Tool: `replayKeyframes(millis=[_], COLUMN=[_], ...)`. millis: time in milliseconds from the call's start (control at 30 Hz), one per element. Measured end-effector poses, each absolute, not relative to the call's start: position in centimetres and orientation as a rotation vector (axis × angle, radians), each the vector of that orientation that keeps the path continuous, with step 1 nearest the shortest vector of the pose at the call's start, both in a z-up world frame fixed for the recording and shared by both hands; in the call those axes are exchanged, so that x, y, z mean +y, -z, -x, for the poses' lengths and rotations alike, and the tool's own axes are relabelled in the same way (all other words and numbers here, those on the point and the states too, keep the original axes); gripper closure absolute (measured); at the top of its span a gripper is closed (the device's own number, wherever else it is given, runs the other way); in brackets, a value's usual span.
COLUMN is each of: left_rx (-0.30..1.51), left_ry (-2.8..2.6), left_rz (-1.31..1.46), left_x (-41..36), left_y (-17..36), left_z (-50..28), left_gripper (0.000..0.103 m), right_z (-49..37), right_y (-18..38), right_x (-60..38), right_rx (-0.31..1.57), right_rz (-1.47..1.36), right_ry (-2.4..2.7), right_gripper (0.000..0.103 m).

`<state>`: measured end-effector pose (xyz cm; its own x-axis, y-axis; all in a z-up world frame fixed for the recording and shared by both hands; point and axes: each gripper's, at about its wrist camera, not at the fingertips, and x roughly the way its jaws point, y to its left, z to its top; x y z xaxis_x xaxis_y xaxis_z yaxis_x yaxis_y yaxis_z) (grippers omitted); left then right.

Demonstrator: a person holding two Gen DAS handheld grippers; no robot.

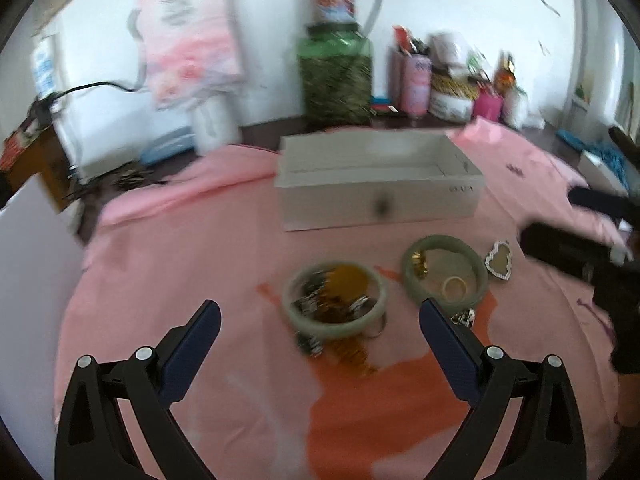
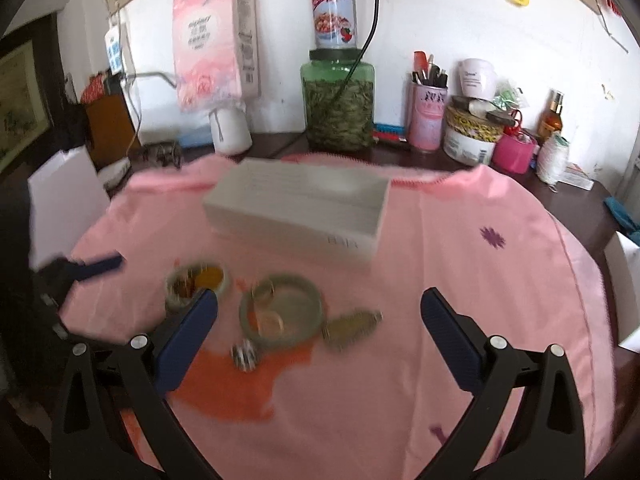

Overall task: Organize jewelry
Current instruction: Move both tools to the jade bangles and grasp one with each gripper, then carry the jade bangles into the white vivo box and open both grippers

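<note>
Two green jade bangles lie on the pink cloth. The left bangle (image 1: 335, 300) (image 2: 198, 286) rings a heap of gold chain and silver clips. The right bangle (image 1: 445, 276) (image 2: 282, 312) holds a small gold ring (image 1: 455, 287) and a gold clasp. A heart-shaped brooch (image 1: 499, 260) (image 2: 352, 326) lies beside it, and a small silver bead piece (image 2: 244, 354) in front. The open white box (image 1: 380, 180) (image 2: 298, 210) stands behind. My left gripper (image 1: 320, 316) is open over the left bangle. My right gripper (image 2: 319, 304) is open above the right bangle and brooch.
The pink cloth (image 2: 480, 280) covers a dark table. Along the wall stand a green jar (image 2: 338, 104) topped by a can, a tissue pack (image 2: 216, 40), a pink pen cup (image 2: 428, 118), tins and bottles. A white card (image 2: 64, 196) stands at left.
</note>
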<state>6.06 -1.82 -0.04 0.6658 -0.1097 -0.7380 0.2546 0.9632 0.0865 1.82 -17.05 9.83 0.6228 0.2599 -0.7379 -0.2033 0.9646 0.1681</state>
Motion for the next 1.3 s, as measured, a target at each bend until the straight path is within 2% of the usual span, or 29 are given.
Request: replayKeyframes(millis=[133,233,300,367,533,900,1067,1233,1300], left_rx=[0.845,0.866,0.868,0.866,0.878,0.784,0.793,0.812,0.821], left_ry=[0.246,0.285,0.315,0.321,0.348,0.279,0.269,0.270,0.273], left_rz=[-0.236,-0.214,-0.186,-0.181,-0.120,-0.074,-0.062,-0.067,-0.069], left_x=[-2.4,-2.0,-1.6,-1.5,-0.8,1.0,1.4,1.3,1.2], left_y=[1.8,2.3,2.3,2.3,1.9,-0.9,-0.9,-0.4,-0.2], left_z=[-7.1,-7.9,-8.3,-8.6,-8.8,-7.9,-8.0,-8.3,-8.3], left_gripper=[0.008,0.019,0.030,0.034,0.034,0.034,0.034,0.034,0.034], right_z=[-2.9,-2.9,-3.0,-2.9,-2.8,-3.6,-4.8,-5.7,-5.5], right_y=[-7.8,-6.7,-6.4,-6.3,-6.0,-5.1,-4.1,-3.0,-3.1], right_x=[-17.0,-16.9,-16.6,-16.4,-15.8,-14.2,-12.5,-11.7,-12.1], right_rx=[0.908,0.934,0.951,0.950,0.948,0.955,0.991,1.035,1.030], right_rz=[-0.084,-0.049,-0.039,-0.033,0.011,0.062,0.101,0.132,0.114], right_ry=[-0.308,-0.307,-0.320,-0.325,-0.316,-0.333,-0.368,-0.393,-0.410], right_gripper=[0.006,0.006,0.006,0.006,0.006,0.007,0.022,0.024,0.034])
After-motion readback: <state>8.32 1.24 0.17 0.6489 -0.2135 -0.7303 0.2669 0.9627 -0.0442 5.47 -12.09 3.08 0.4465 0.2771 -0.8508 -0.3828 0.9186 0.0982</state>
